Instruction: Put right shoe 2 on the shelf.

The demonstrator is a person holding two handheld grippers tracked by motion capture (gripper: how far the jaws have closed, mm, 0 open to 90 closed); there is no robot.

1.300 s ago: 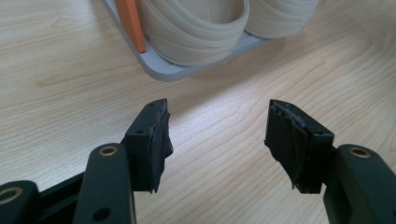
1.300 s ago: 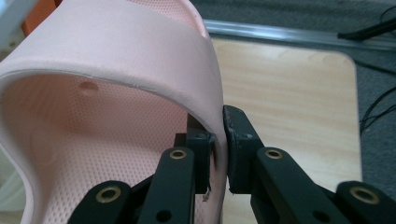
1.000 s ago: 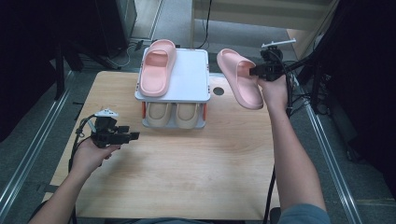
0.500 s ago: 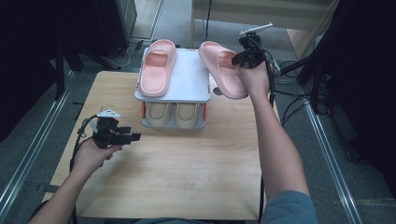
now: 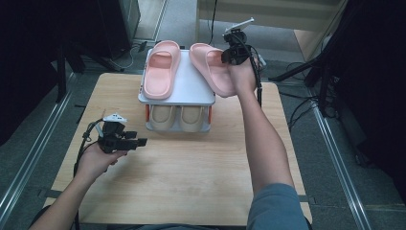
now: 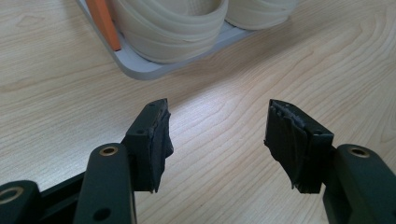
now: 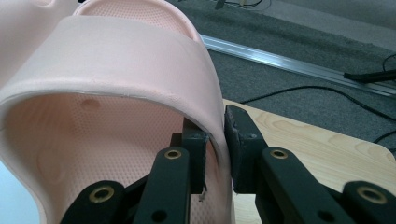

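Note:
My right gripper (image 5: 234,52) is shut on the strap edge of a pink slipper (image 5: 213,69) and holds it tilted over the right half of the grey rack's top shelf (image 5: 191,91). In the right gripper view the strap (image 7: 116,70) sits between the pads of my right gripper (image 7: 215,126), whose jaws have just been opening a little. A second pink slipper (image 5: 162,69) lies flat on the left half of the shelf. My left gripper (image 5: 136,142) hovers open and empty low over the table at the left, with bare wood between its jaws (image 6: 217,126).
Two beige slippers (image 5: 179,117) sit on the rack's lower shelf (image 6: 140,67), beside an orange post (image 6: 105,23). The wooden table (image 5: 191,167) is bare in front of the rack. Cables and a metal rail (image 7: 289,60) lie on the floor beyond the table.
My right gripper has carried the pink slipper leftward from beyond the rack's right side to over its top shelf. The left gripper has stayed where it was.

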